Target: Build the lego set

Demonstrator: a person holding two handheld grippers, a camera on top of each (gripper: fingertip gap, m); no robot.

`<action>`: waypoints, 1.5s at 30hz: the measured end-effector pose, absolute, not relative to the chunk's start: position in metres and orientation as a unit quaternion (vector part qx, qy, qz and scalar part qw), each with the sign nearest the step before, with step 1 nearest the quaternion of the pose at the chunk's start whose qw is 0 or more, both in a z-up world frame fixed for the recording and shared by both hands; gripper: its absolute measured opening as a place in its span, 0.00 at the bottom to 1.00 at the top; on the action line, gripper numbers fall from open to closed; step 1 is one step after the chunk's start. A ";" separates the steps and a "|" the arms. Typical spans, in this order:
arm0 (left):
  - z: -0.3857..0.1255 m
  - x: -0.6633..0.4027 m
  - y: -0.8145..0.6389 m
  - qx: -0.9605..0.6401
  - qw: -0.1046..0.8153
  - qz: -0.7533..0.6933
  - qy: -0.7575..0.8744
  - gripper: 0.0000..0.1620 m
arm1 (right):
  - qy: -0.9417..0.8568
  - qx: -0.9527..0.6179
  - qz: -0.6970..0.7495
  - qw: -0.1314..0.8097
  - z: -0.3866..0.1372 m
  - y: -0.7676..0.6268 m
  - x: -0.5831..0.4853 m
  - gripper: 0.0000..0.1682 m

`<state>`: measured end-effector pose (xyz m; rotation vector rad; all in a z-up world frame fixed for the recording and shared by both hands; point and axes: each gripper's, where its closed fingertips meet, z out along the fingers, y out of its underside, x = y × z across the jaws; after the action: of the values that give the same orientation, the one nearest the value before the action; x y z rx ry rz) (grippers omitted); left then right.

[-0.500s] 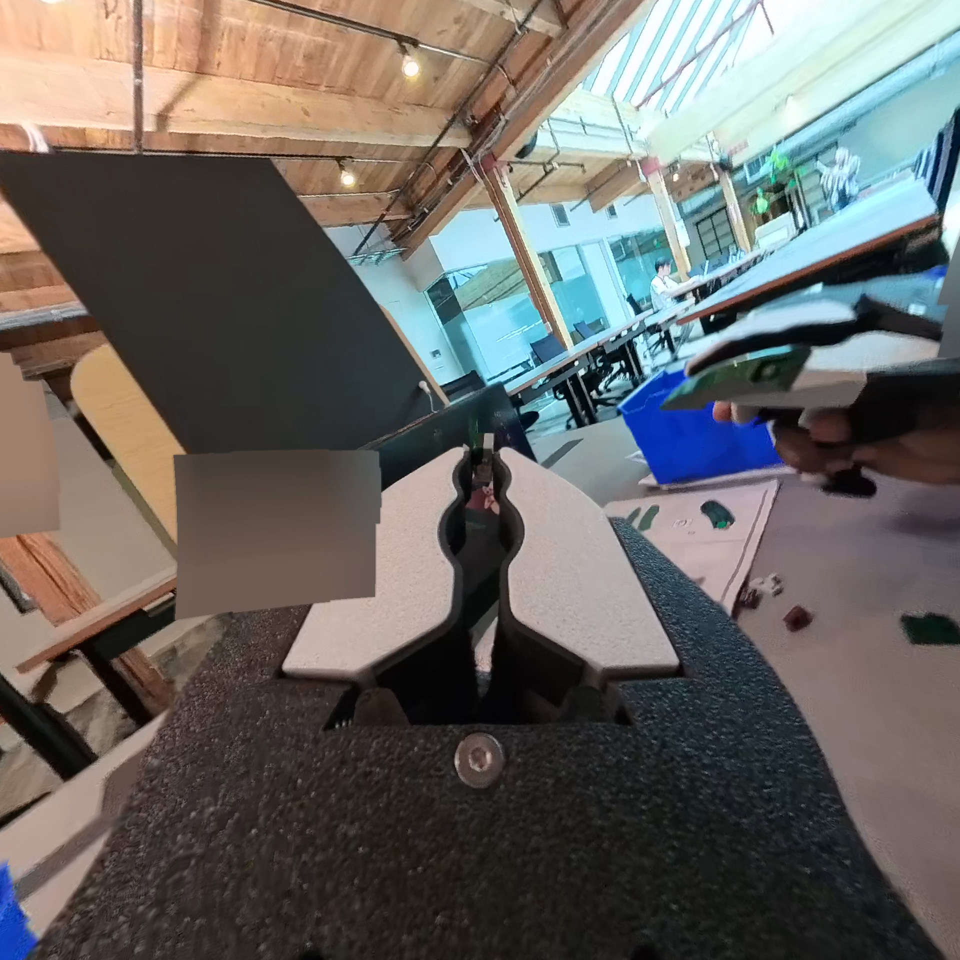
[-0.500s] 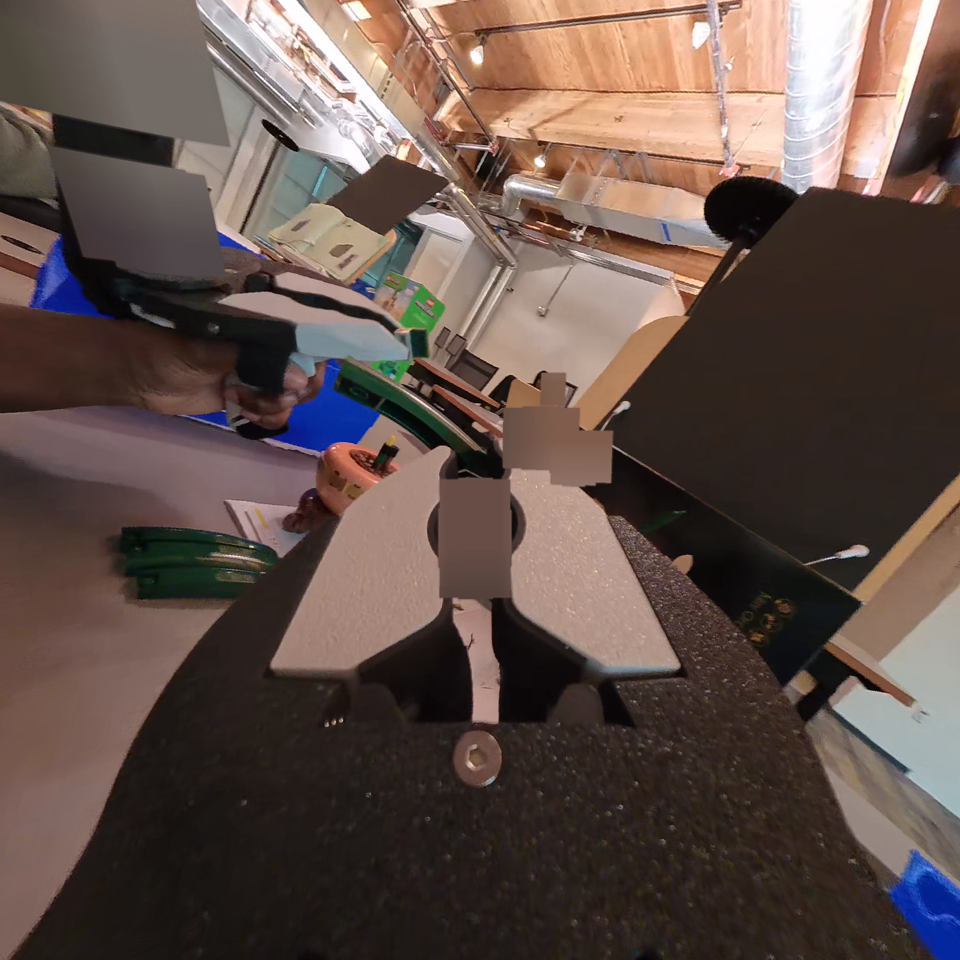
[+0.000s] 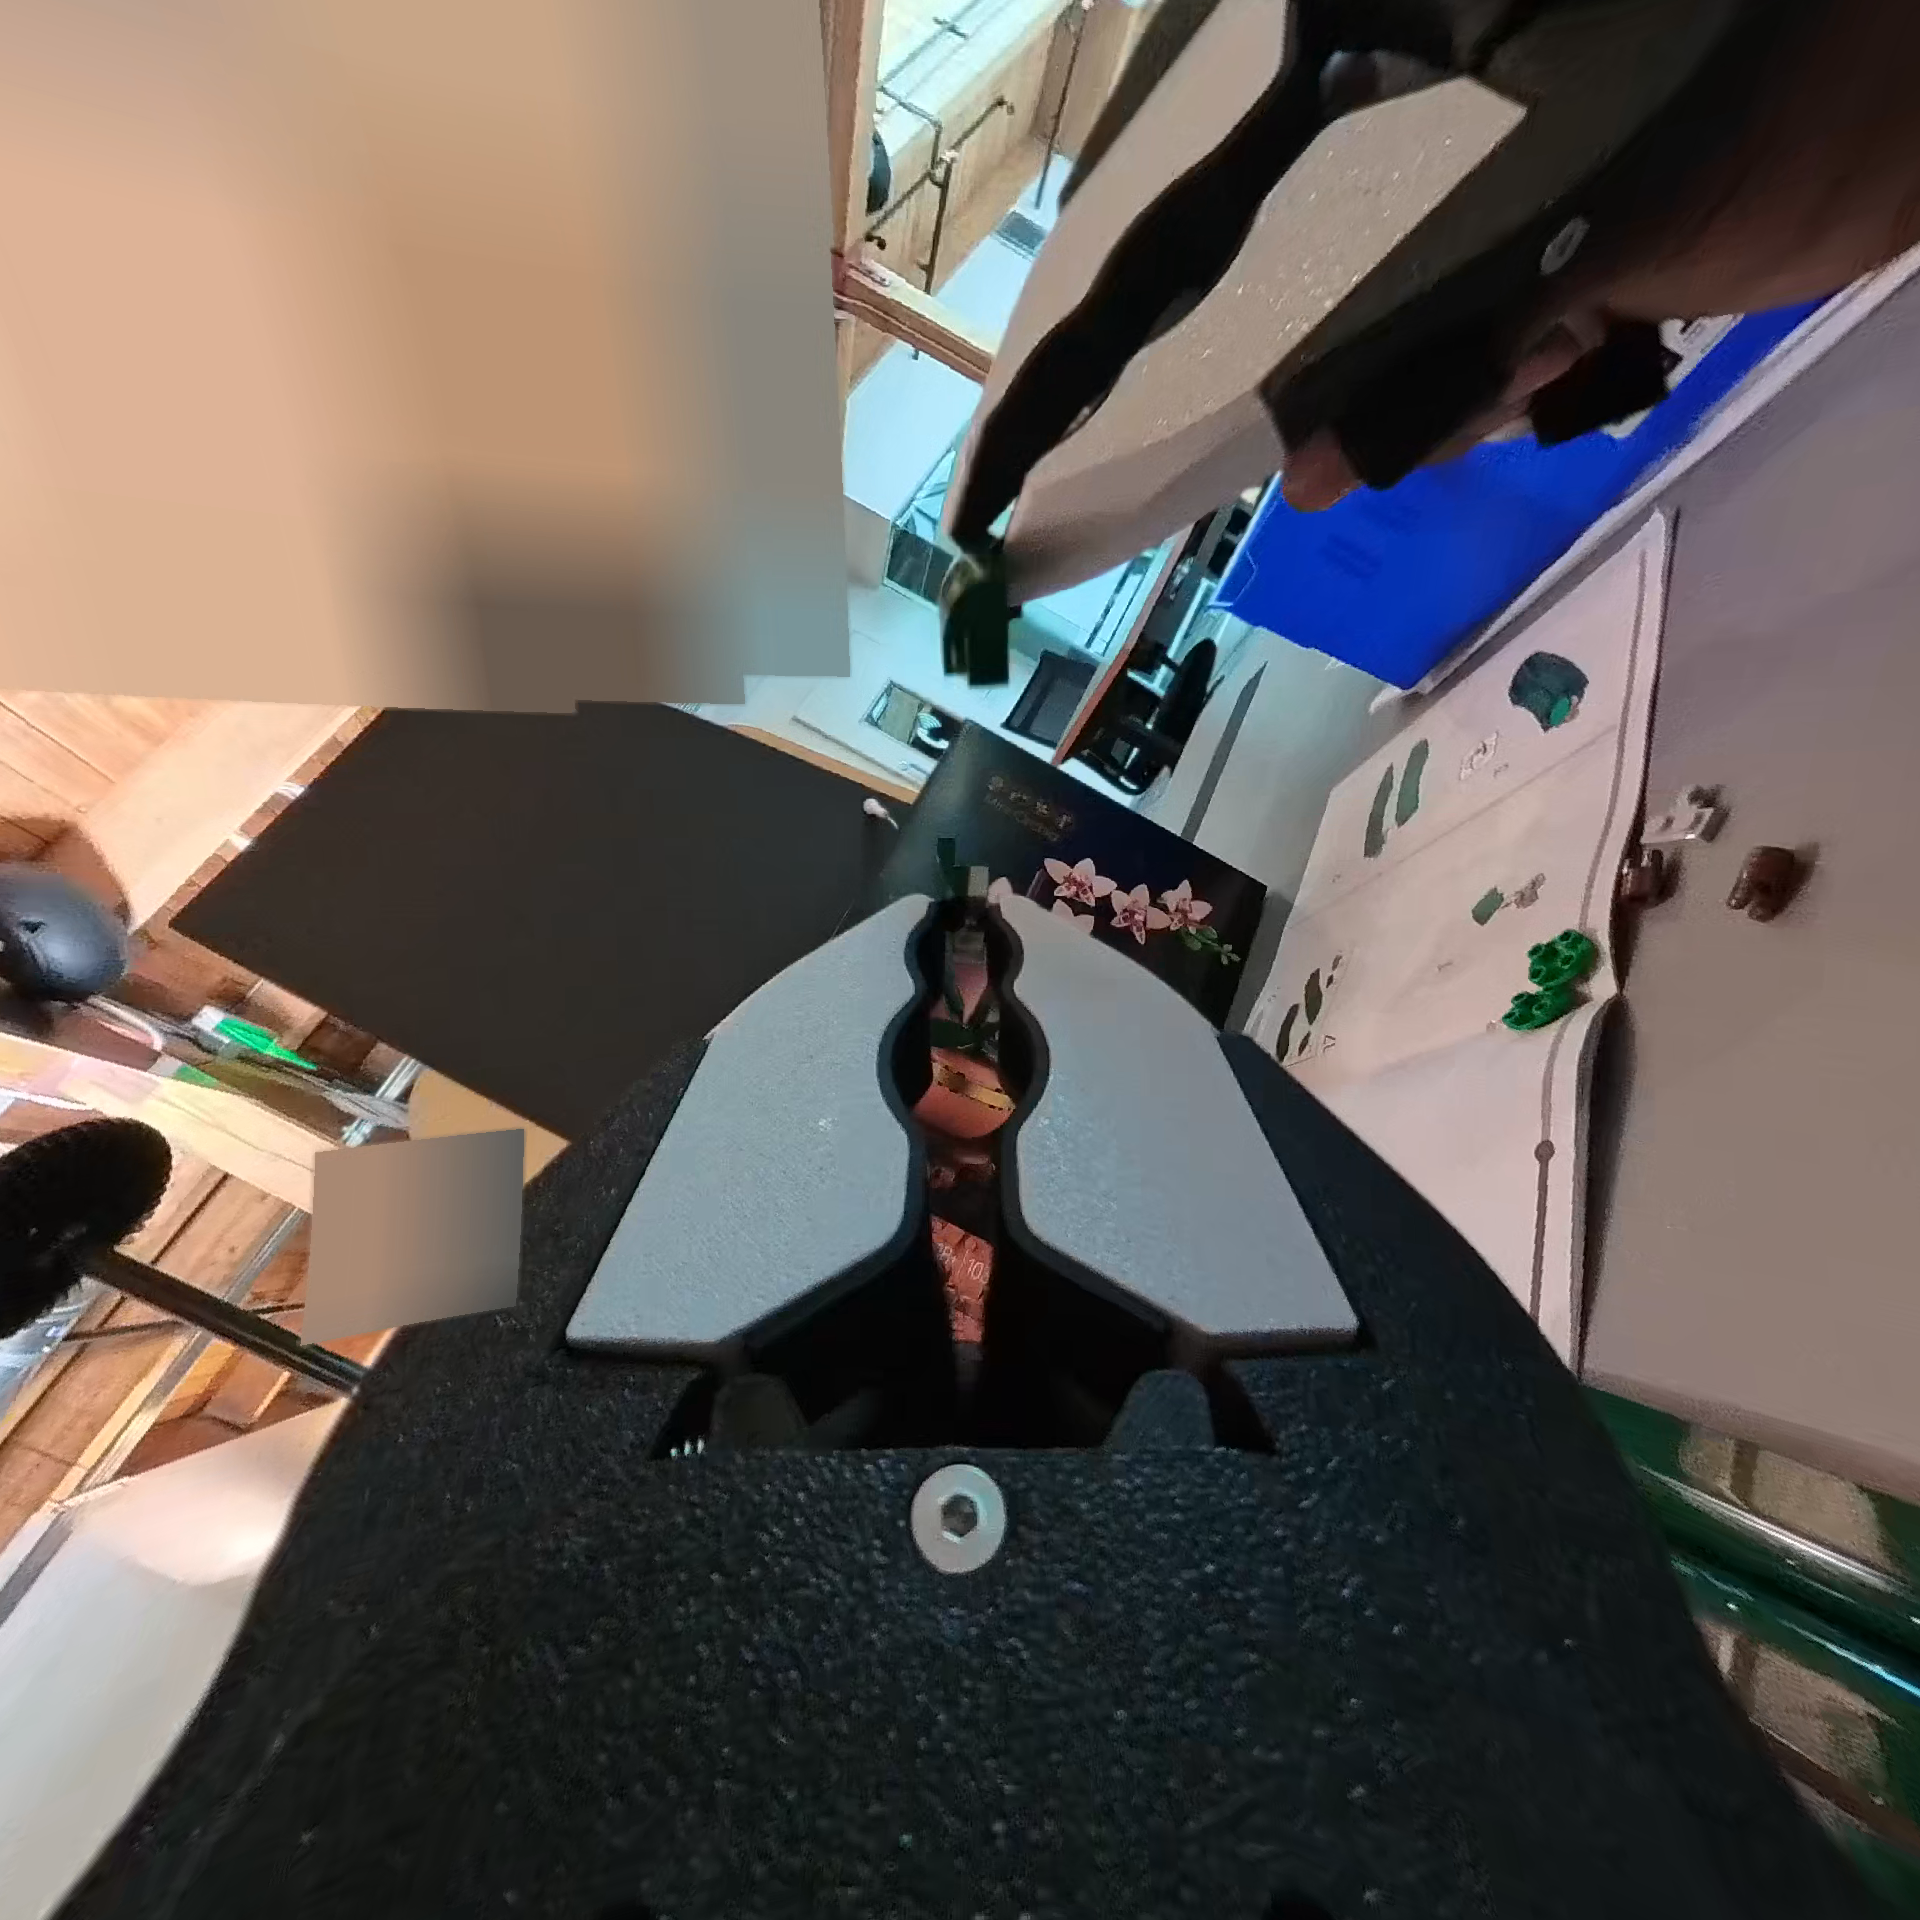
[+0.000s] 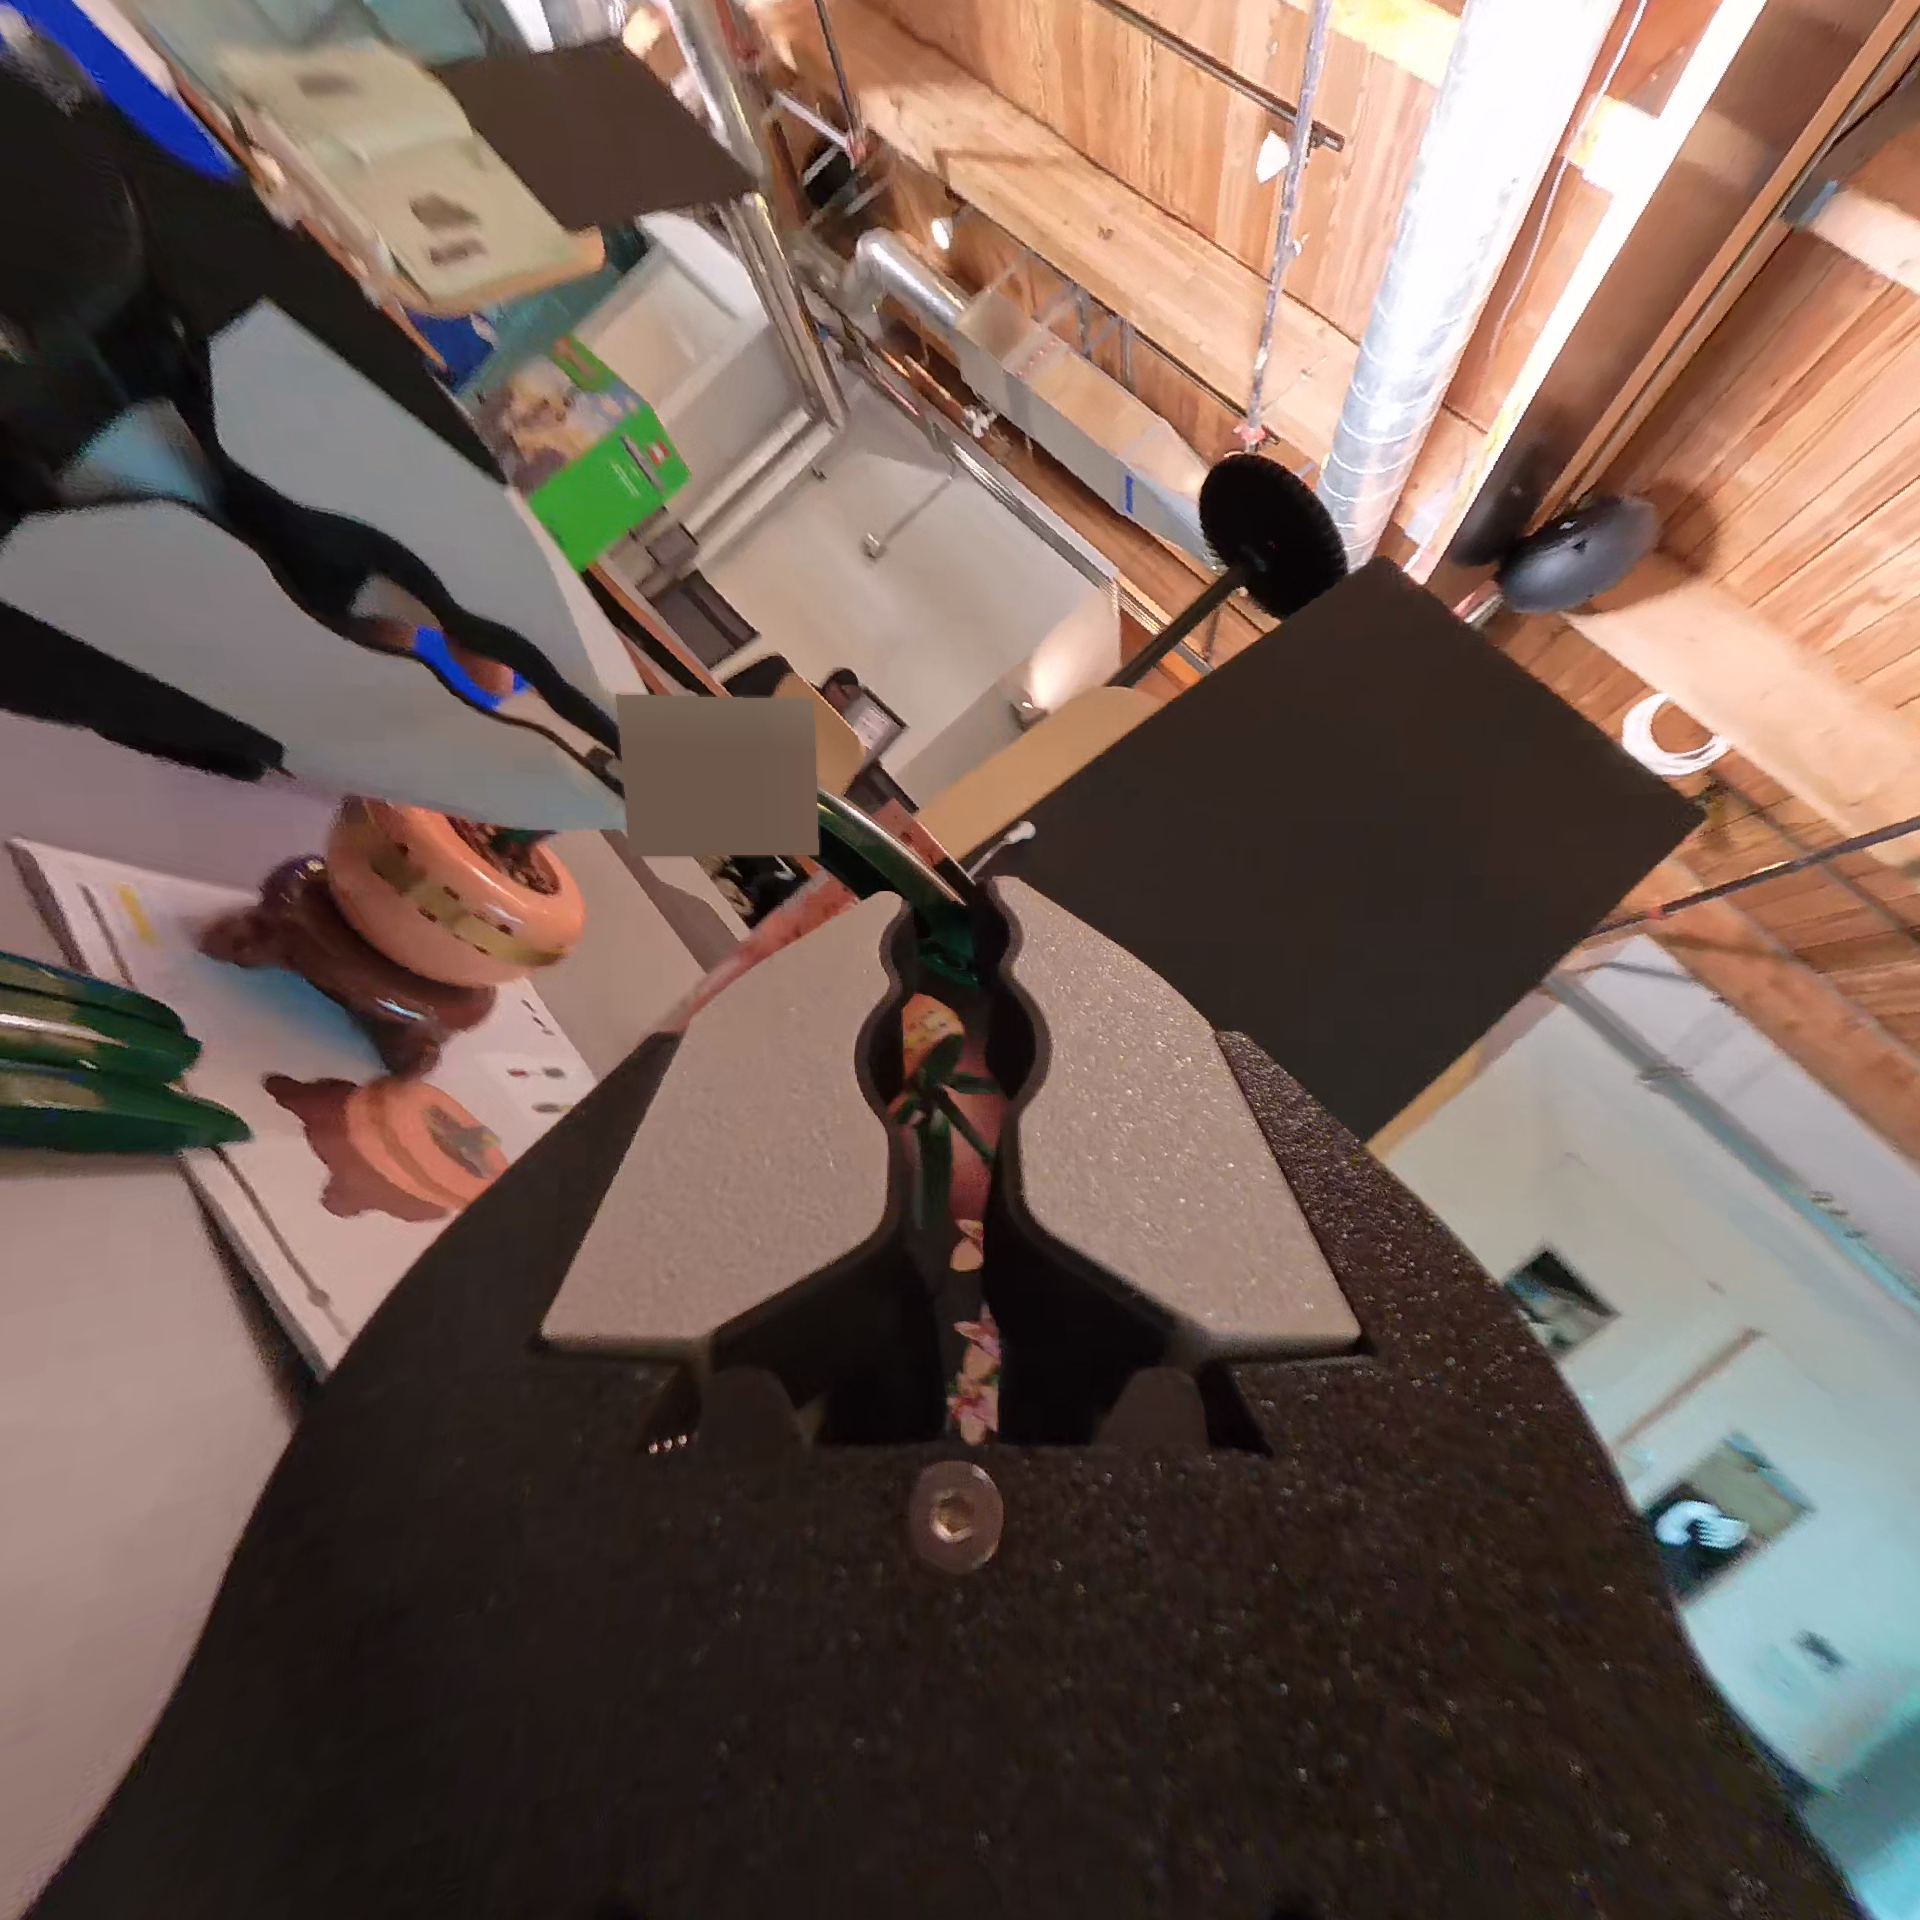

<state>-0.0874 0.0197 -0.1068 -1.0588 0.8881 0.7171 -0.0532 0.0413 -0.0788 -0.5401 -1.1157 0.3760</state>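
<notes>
Left gripper (image 3: 966, 914): my fingers are pressed nearly together, and a thin dark green stem piece (image 3: 948, 862) pokes out past the tips. It looks pinched between them, though the contact point is tiny and hard to confirm.

Right gripper (image 4: 951, 909): fingers also close together, clamped on a curved dark green leaf piece (image 4: 883, 847) that arcs up and left out of the tips. In the left wrist view the same gripper (image 3: 977, 582) sits high and forward of mine, with a small dark green end (image 3: 975, 629) hanging from its tips.

Outward: the lego box (image 3: 1081, 873), black with printed orchids, stands just past the left fingertips. The open instruction booklet (image 3: 1455, 831) lies on the grey table (image 3: 1787, 935), with bright green bricks (image 3: 1548, 977) on its page and a small brown piece (image 3: 1766, 878) just off its edge. In the right wrist view the orange flowerpot build (image 4: 452, 904) stands on a brown base (image 4: 312, 935) on the booklet, well left of my tips, and long green leaf pieces (image 4: 94, 1070) lie at the left edge. A blue bin (image 3: 1455, 561) sits behind the booklet.
</notes>
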 end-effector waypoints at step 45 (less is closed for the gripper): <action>-0.130 -0.076 0.042 -0.621 0.706 0.121 0.317 0.04 | -0.524 -0.318 -0.003 0.790 -0.109 0.068 -0.069 0.05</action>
<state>-0.0762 0.0415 -0.1296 -1.3809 0.7045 0.2678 -0.0687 0.0676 -0.1094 -0.6851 -1.1283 -0.0069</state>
